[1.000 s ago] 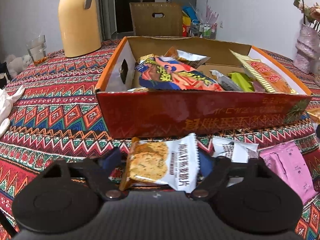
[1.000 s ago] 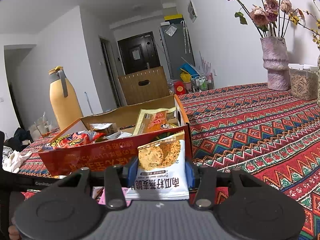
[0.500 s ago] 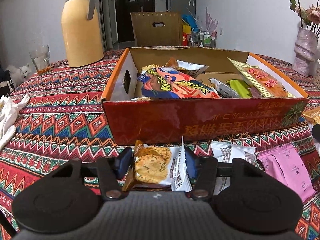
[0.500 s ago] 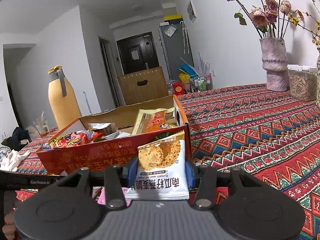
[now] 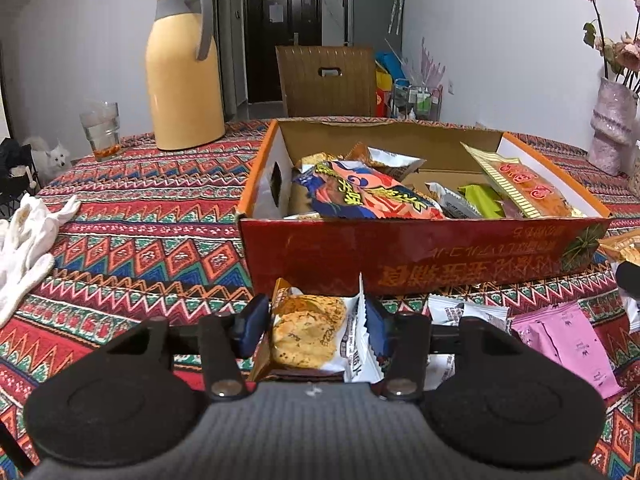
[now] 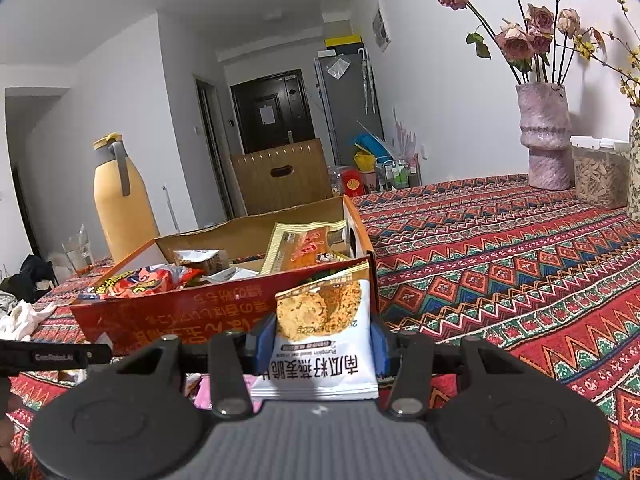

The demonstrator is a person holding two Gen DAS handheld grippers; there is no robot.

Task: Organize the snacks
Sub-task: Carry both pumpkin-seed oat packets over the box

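Note:
My left gripper (image 5: pixel 316 328) is closing its jaws on a white cracker packet (image 5: pixel 308 336). The blue pads press its sides and the packet is crumpled between them, just in front of the red cardboard box (image 5: pixel 400 252). The box holds several snack bags, among them a blue and orange one (image 5: pixel 372 196). A white packet (image 5: pixel 460 312) and a pink packet (image 5: pixel 568 340) lie on the cloth to the right. My right gripper (image 6: pixel 322 340) is shut on a second cracker packet (image 6: pixel 320 320), held upright before the box's (image 6: pixel 180 312) right corner.
A yellow thermos jug (image 5: pixel 184 76) and a glass (image 5: pixel 100 128) stand at the back left. White gloves (image 5: pixel 28 232) lie at the left edge. A pink vase (image 6: pixel 546 136) with flowers stands far right. A wooden chair (image 5: pixel 328 80) is behind the table.
The left jaws have narrowed onto the cracker packet, squeezing it from flat to bunched, and the view has risen a little. The right gripper and its packet have stayed put.

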